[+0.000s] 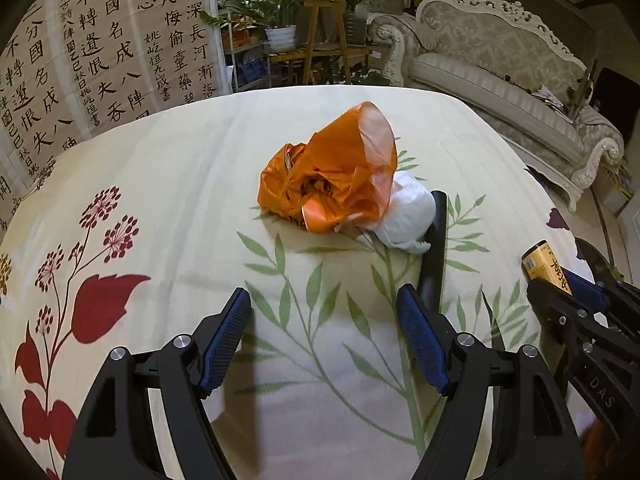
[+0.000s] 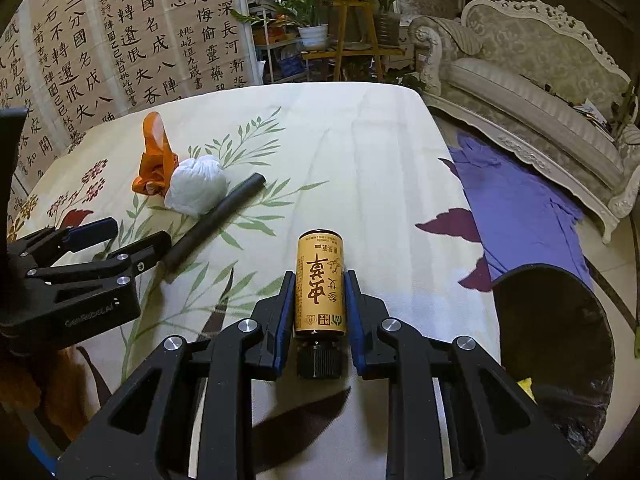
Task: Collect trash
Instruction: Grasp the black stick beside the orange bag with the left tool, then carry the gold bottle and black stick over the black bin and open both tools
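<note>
A: Where is the trash?

B: My right tool (image 2: 320, 280) pinches a small gold bottle (image 2: 320, 280), smooth label, ribbed black cap toward me. A crumpled orange plastic bag (image 1: 328, 172), a white wad (image 1: 408, 210) touching it and a matte black tube (image 1: 434, 248) lie on the worktop (image 1: 180, 168).

A: Left tool?

B: My left tool (image 1: 324, 332) is spread, nothing between the pads.

A: Surface, room?

B: Cream floral cloth; calligraphy sheets (image 1: 100, 52), potted plants (image 1: 276, 12), carved sofa (image 1: 500, 64).
</note>
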